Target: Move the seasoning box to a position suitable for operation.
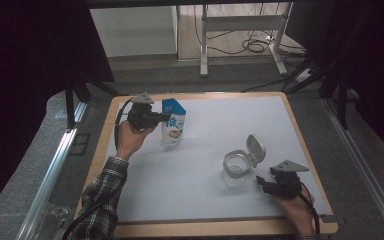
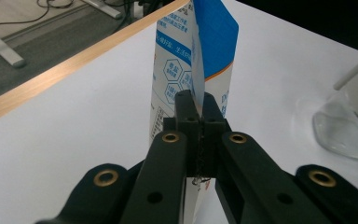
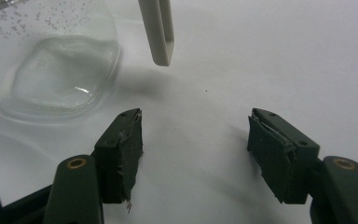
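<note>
In the high view, the left claw (image 1: pixel 166 119) reaches level from the left and clamps the upright blue-and-white paper pouch (image 1: pixel 174 123) near the white bench's (image 1: pixel 260 125) far edge. The right claw (image 1: pixel 260 181) rests beside the clear glass jar (image 1: pixel 236 170).

In the left gripper view, the jaws are closed on the pouch's (image 2: pixel 200 60) side seam.

In the right gripper view, the jaws stand apart over bare bench, with the jar (image 3: pixel 58 70) ahead on the left.

One camera hangs above the near edge, looking forward and down over the whole surface (image 1: pixel 205 150). Two ride the tongs, close and low — both catch the glass jar (image 2: pixel 349 126), also seen from overhead.
</note>
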### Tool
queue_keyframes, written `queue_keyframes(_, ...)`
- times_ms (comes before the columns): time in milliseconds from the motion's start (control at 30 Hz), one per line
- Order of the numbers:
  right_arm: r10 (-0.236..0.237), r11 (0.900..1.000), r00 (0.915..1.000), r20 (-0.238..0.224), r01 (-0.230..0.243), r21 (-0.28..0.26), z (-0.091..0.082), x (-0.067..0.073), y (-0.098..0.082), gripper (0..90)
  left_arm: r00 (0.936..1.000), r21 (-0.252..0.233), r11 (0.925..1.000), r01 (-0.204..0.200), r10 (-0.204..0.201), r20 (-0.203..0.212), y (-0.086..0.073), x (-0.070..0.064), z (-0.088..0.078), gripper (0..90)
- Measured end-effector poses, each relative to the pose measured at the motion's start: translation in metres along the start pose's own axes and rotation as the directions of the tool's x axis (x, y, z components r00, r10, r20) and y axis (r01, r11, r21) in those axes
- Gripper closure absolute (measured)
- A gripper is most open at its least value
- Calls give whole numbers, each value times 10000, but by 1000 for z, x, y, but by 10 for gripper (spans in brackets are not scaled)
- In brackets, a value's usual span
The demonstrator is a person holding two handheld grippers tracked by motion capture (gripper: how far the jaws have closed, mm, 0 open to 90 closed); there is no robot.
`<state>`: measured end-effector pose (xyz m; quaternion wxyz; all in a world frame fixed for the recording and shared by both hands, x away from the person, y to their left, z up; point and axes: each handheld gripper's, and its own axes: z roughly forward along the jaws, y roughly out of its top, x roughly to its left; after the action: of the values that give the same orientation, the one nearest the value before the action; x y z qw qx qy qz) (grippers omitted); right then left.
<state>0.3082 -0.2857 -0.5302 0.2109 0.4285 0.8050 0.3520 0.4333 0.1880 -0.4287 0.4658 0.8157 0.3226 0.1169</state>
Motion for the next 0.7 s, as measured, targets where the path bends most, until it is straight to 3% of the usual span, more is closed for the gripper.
queue_keyframes(700,-81,10000,9999,-79,82,56,0,1,0,329,9957,-2,9982,-592,591,720,-3,-47,-13,900)
